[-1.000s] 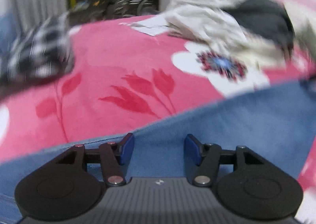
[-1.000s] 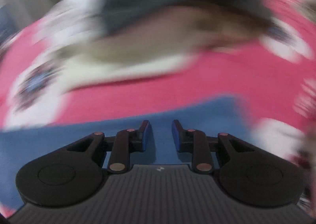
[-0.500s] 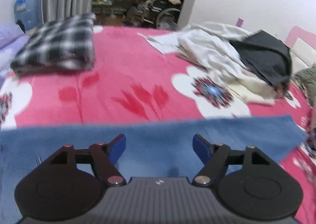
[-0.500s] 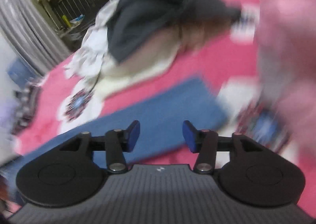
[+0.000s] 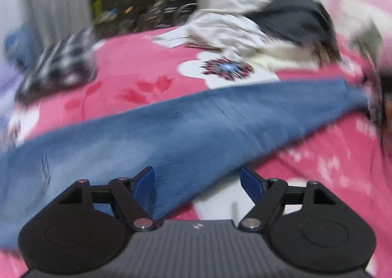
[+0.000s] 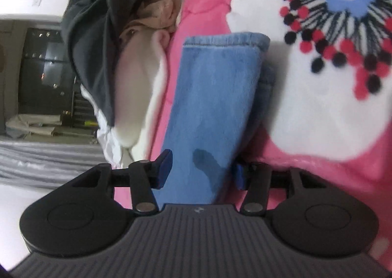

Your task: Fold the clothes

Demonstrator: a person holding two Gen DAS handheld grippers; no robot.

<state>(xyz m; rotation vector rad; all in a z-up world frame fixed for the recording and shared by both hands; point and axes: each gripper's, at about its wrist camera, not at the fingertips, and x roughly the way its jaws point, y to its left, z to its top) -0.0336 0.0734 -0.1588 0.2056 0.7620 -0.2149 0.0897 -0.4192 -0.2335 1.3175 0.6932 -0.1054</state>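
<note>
Across the pink flowered blanket (image 5: 137, 62) the blue jeans (image 5: 196, 121) lay stretched in a long band, their long axis running from the lower left of the left wrist view up toward the right edge. At the far left sat a folded checked garment (image 5: 58, 62), well apart from the jeans; farther right, beyond the band, a heap of white and dark clothes (image 5: 269, 23) waited unfolded. The left gripper (image 5: 197, 181) hovered just over the near edge of the denim at its wide end, jaws spread wide and gripping nothing: the cloth lay under and between them, but neither pad pressed on it.

Toward the right the band narrowed to a leg end. In the right wrist view that leg (image 6: 215, 96) ran straight away from the right gripper (image 6: 201, 170), hem farthest off, beside the dark garment and pale cloth on its left and a large printed flower (image 6: 343, 8) on its right. The right jaws stood about half apart, straddling the leg's width; the left pad looked clear of the cloth, while the right pad sat partly hidden behind the denim's edge, with no pinch visible.

Judging by this, each gripper sat at its own end of the long axis, so a lengthwise fold would likely mean carrying the hem end toward the left gripper's end.
</note>
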